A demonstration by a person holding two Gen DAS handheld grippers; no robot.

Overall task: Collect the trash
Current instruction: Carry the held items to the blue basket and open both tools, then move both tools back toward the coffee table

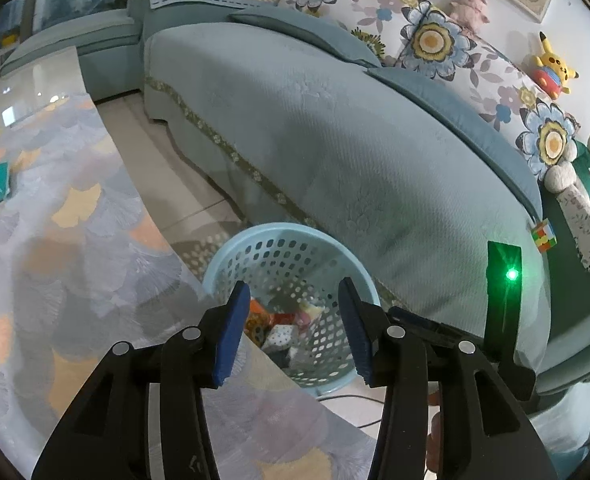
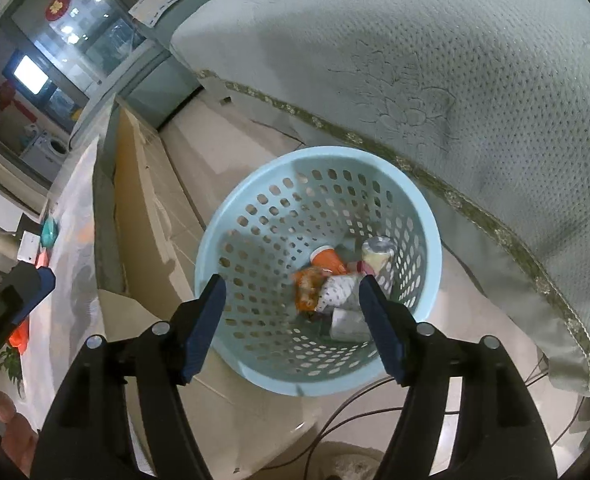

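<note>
One light-blue basket [image 2: 231, 216] on the floor, wedged between counter [image 1: 75, 240] and sofa [image 1: 335, 140]. Inside: one orange cup [image 2: 329, 260], one can [image 2: 377, 254], one orange wrapper [image 2: 307, 290], one dotted cup [image 2: 337, 292], plus a pale piece lower down, hard to tell what. Right gripper [image 2: 293, 322] spread wide, holding nothing, right above the basket. Left gripper [image 1: 293, 328] also spread and empty, over the counter's edge by the basket. Four plush toys along the sofa back, one cube [image 1: 543, 235] on the seat.
</note>
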